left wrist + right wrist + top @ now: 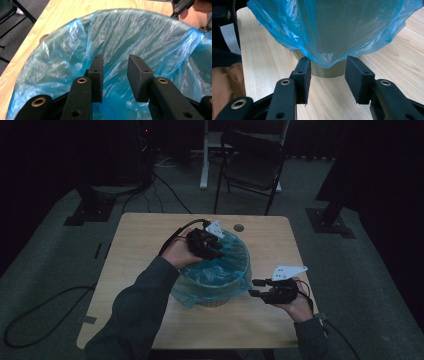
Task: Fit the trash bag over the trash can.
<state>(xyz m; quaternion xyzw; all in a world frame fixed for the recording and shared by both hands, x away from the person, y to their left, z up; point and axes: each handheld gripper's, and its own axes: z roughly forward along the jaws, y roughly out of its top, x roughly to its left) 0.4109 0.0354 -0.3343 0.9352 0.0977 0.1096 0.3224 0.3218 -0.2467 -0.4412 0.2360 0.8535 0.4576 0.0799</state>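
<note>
Mid-table, nearer the front edge: blue liner bag (216,275) draped over a bin (329,71). Your L gripper (115,75) hangs inside, jaws apart; R gripper (254,288) open beside the hem. Film looks thin, slippery, tear-prone — pinch gathered folds at rim.

Claw (115,75) (jaws apart) inside blue liner (140,37).

The high view is dim and underexposed, its upper corners falling into black. Both gripper views are brighter and evenly lit, with soft glare on the blue bin liner (125,37) and slightly blurred near jaws.
</note>
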